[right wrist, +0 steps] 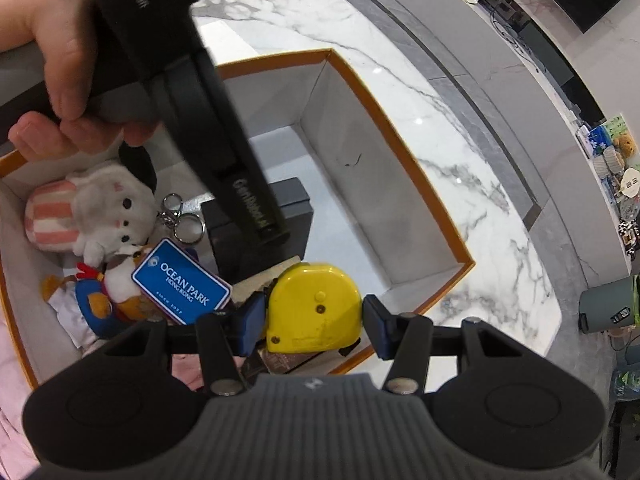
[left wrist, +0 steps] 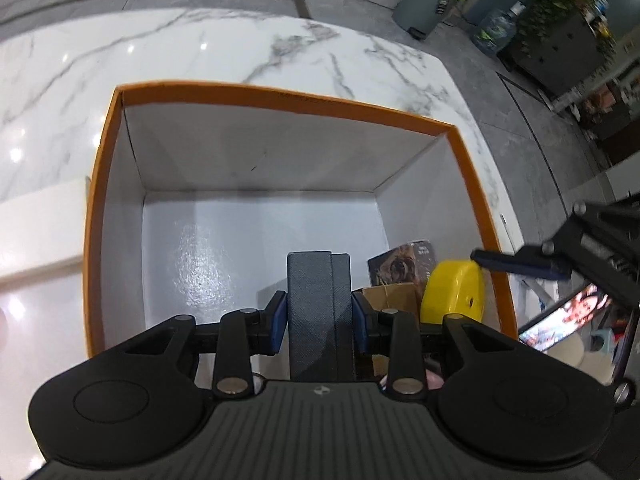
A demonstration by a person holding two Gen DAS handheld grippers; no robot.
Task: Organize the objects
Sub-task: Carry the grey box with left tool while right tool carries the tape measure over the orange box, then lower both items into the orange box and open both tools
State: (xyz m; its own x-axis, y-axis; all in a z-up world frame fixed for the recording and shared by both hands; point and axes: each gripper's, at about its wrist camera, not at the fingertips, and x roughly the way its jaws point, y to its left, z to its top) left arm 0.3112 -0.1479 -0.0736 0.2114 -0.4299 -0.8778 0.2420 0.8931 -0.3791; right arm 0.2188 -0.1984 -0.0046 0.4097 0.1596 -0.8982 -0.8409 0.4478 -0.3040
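Both grippers hang tilted steeply down over the orange-rimmed box (left wrist: 280,94), which sits on the marble table (left wrist: 200,48). The left gripper (left wrist: 319,312) has its blue pads pressed on either side of a dark grey case (left wrist: 316,300), held upright over the box's white floor, roughly mid-box (whether the case's lower end touches the floor, I cannot tell). In the right wrist view a bare hand (right wrist: 60,60) wraps around the left tool's black handle, fingers curled underneath, above the box's near left corner. The right gripper (right wrist: 314,320) straddles a yellow tape measure (right wrist: 316,308) at the box's near right side; its left pad sits against the yellow shell, while the right pad looks to be just touching or barely clear of it, so I cannot tell if the grip is firm. The tape measure rests on a brown cardboard piece (left wrist: 390,300) and a dark printed packet (left wrist: 400,264) inside the box. Over at the box's left end lie a white plush toy (right wrist: 108,208), a smaller stuffed figure in a blue outfit (right wrist: 96,300), a couple of key rings (right wrist: 182,220) and a blue Ocean Park tag (right wrist: 182,282), all bunched together and touching.
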